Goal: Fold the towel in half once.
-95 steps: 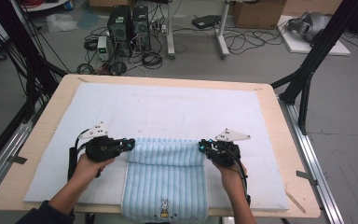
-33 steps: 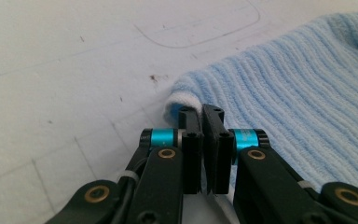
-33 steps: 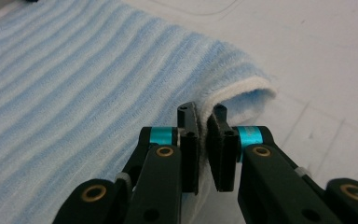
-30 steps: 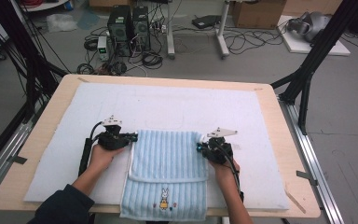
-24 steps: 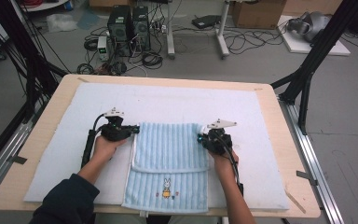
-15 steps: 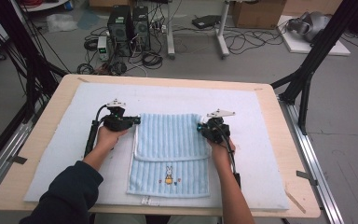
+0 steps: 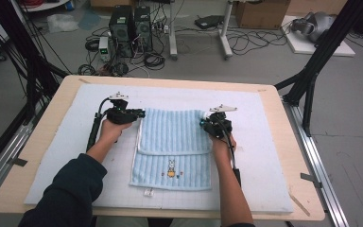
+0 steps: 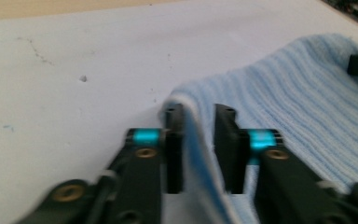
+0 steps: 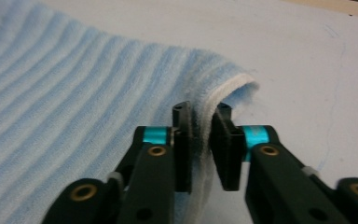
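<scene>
A light blue striped towel (image 7: 172,137) lies on the white mat, its upper part doubled over the lower part, which bears a small rabbit motif (image 7: 171,165). My left gripper (image 7: 142,113) is at the towel's far left corner. Its jaws have just been opening, and the towel's edge (image 8: 200,154) stands loosely between them, leaning on the left pad. My right gripper (image 7: 202,124) is at the far right corner. Its jaws have also just been opening, and the white-hemmed edge (image 9: 200,135) still sits between the parted pads (image 9: 182,140).
The white mat (image 7: 264,156) covers most of the wooden table (image 7: 9,189). Black frame posts stand at both sides of the table. Computers and cables lie on the floor beyond its far edge.
Both hands moved away from the person, drawing the towel farther up the mat and laying its far part flat. The jaws of both grippers have parted on the towel's corners.
</scene>
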`<state>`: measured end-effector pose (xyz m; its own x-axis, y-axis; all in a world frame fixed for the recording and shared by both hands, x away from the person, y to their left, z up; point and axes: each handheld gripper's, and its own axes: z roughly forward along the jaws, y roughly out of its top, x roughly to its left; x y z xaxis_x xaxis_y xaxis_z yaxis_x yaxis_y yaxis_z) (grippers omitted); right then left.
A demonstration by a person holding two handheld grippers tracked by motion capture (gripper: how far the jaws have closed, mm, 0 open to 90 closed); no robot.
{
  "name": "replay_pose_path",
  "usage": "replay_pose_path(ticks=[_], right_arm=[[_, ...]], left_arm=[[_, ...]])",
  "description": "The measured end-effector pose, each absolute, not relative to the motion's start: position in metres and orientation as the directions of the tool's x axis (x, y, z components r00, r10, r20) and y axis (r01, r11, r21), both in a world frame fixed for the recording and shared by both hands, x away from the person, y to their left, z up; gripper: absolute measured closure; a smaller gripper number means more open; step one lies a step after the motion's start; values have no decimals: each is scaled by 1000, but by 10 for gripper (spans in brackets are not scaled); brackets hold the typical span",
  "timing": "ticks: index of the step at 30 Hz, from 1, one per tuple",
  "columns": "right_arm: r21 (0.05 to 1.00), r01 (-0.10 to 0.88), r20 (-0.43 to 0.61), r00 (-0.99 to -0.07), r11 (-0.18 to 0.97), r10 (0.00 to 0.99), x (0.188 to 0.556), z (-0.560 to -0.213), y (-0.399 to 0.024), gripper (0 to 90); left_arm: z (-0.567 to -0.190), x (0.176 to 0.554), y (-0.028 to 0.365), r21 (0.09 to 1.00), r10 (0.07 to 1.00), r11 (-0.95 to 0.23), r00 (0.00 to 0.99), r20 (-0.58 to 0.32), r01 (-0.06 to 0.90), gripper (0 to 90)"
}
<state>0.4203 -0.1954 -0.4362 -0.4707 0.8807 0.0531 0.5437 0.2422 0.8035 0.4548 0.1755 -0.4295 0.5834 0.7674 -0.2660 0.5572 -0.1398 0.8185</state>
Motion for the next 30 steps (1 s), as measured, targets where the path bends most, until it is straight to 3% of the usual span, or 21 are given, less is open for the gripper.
replay_pose_path(ticks=[1, 2, 3, 8, 17, 30], right_arm=[[804, 544, 53, -471, 242, 881, 420, -436, -195, 751], [801, 553, 62, -456, 228, 888, 419, -435, -197, 665], [801, 553, 62, -456, 228, 888, 419, -435, -197, 665], [817, 541, 74, -437, 197, 897, 413, -427, -205, 506], [812, 553, 99, -444, 186, 890, 396, -422, -216, 376], [827, 509, 75, -518, 237, 852, 359, -421, -215, 341]], left_arm=[[-429, 455, 176, 819, 767, -140, 583, -266, 557, 589], [-429, 453, 177, 810, 771, -124, 569, -285, 573, 514], [-429, 453, 177, 810, 771, -124, 569, -285, 573, 469], [-424, 443, 180, 808, 745, -149, 602, -288, 570, 370], [-424, 415, 178, 840, 706, -194, 667, -239, 506, 348], [-438, 369, 189, 852, 691, -191, 683, -235, 487, 348]])
